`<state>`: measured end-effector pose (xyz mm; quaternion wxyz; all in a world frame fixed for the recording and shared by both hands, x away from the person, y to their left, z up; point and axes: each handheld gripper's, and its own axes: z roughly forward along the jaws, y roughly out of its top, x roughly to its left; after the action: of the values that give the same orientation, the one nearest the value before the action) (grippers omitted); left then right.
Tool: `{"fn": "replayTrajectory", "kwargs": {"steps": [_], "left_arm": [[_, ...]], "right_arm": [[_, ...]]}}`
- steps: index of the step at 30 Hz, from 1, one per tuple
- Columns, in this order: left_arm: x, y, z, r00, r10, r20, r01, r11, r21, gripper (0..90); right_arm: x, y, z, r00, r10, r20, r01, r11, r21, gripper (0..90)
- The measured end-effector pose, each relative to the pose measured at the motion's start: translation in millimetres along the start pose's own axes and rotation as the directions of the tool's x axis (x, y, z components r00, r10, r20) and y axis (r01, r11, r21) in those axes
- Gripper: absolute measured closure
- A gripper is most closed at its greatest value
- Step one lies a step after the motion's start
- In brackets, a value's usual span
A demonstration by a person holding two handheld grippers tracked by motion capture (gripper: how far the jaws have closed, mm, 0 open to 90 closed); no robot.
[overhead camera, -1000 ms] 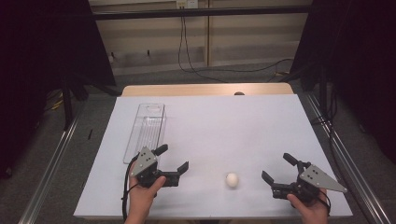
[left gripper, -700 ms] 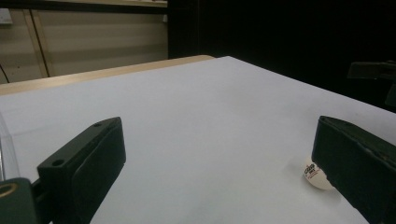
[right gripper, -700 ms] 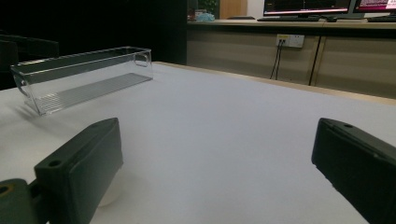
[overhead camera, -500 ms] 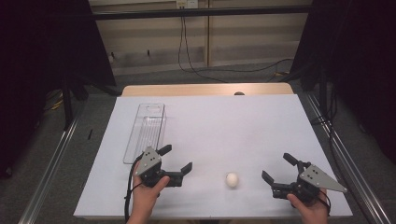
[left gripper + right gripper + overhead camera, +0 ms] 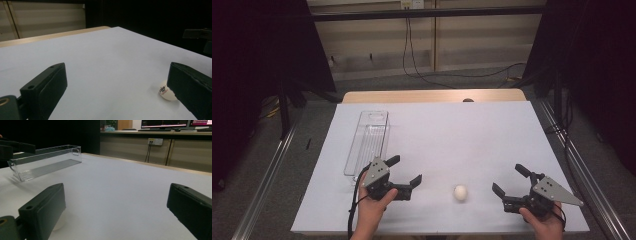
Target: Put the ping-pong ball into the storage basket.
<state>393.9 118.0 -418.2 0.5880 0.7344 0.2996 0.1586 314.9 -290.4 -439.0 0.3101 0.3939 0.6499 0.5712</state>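
Observation:
A white ping-pong ball [image 5: 460,192] lies on the white table near its front edge, between the two grippers. My left gripper [image 5: 406,169] stands open to the left of the ball, jaws pointing toward it. In the left gripper view the ball [image 5: 167,93] shows red print and sits partly behind the right jaw, with nothing between the jaws of the gripper [image 5: 116,71]. My right gripper [image 5: 508,178] stands open to the right of the ball. In the right gripper view the ball [image 5: 59,223] peeks out behind the left jaw of the gripper [image 5: 116,192].
A long clear plastic tray [image 5: 368,142] lies empty at the table's left, just behind my left hand, and appears as the tray [image 5: 47,162] in the right gripper view. A wooden edge [image 5: 432,96] runs along the table's far side. Metal rails flank the table.
My left gripper has crept slightly to the right, toward the ball. The right gripper and the ball have stayed where they were.

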Motion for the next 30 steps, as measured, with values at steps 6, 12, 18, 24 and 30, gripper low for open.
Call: {"fn": "replayTrajectory", "kwargs": {"steps": [6,12,18,24,30], "left_arm": [[-1.4,-0.5,3.8,0.9999,0.011,0.010,-0.011,0.9999,0.005,3.0],[-2.7,-0.3,5.7,0.9998,0.014,0.016,-0.014,0.9997,0.020,3.0],[-4.6,0.1,8.2,0.9995,0.018,0.026,-0.018,0.9997,0.019,3.0],[-6.6,0.0,11.2,0.9993,0.012,0.035,-0.013,0.9997,0.019,3.0],[-7.9,1.3,13.5,0.9991,0.017,0.038,-0.018,0.9996,0.020,3.0]], "right_arm": [[0.1,-0.1,0.1,1.0000,0.001,-0.001,-0.001,1.000,0.000,1.4],[-0.2,0.0,-0.3,1.0000,0.002,-0.004,-0.002,1.000,0.003,1.5],[0.0,0.1,0.0,1.0000,0.007,0.003,-0.007,1.000,-0.001,1.5],[-0.1,0.0,-0.1,1.0000,0.007,0.002,-0.007,1.000,-0.001,1.5],[0.0,0.3,-0.2,0.9999,0.012,0.006,-0.012,1.000,-0.002,1.6]]}}
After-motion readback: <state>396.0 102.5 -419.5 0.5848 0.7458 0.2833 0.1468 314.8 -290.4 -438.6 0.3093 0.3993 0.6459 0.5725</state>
